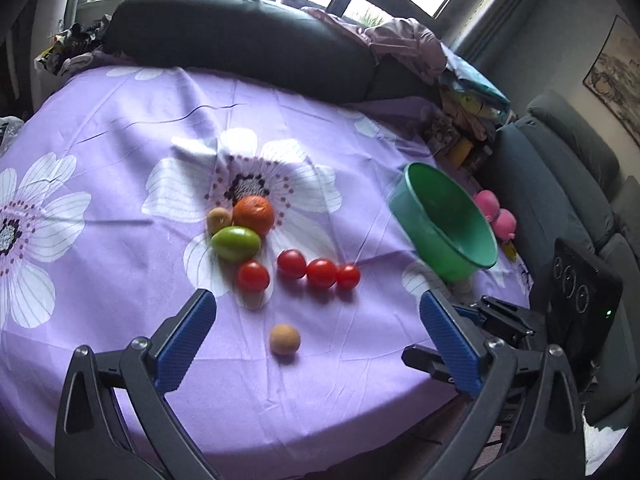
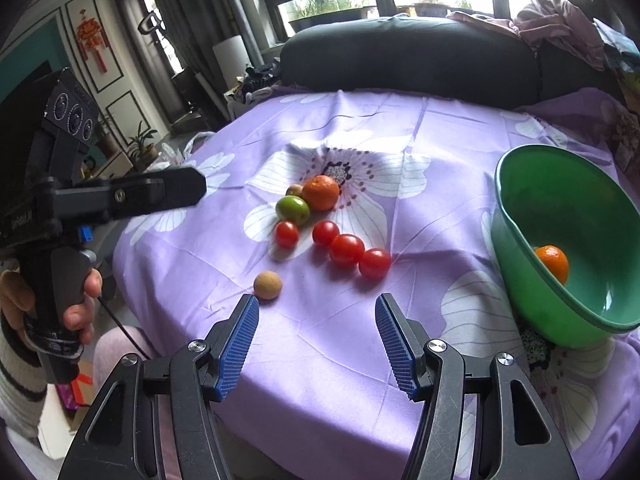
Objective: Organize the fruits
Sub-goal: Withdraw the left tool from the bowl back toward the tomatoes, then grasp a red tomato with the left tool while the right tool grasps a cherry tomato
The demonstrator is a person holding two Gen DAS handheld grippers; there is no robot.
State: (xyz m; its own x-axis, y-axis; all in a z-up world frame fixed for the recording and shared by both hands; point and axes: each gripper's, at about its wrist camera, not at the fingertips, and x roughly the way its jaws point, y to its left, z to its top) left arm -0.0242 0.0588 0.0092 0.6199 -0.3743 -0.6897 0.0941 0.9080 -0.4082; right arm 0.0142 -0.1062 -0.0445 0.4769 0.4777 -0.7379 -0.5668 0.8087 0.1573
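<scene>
Purple flowered cloth covers the tabletop (image 2: 360, 360), and its far edge runs under a dark cushion (image 2: 408, 52), so that edge is hidden. Near the right edge sits the green bowl (image 2: 520, 240), tilted, its base hard to make out; the right wrist view shows one orange (image 2: 554, 262) inside, partly cut off by the rim, while the left wrist view shows only the bowl's inner wall. Left gripper (image 1: 316, 344) hangs over the near edge, jaws wide, nothing between them. Right gripper (image 2: 316, 344) is beside it, jaws parted at a middling width, also empty. A hand (image 2: 76, 308) grips the left tool's handle at the frame edge, sleeve cut off. Middle of the tabletop: a second orange (image 2: 321, 192) touching a green fruit (image 2: 293, 210), with a small tan fruit (image 2: 295, 190) half hidden behind them. Just nearer, four red tomatoes: one alone (image 2: 286, 234), three in a touching row (image 2: 346, 249). Closest to the near edge, a small brown round fruit (image 2: 268, 285) lies apart. Pink objects (image 1: 496, 214) peek behind the bowl, too hidden to identify.
</scene>
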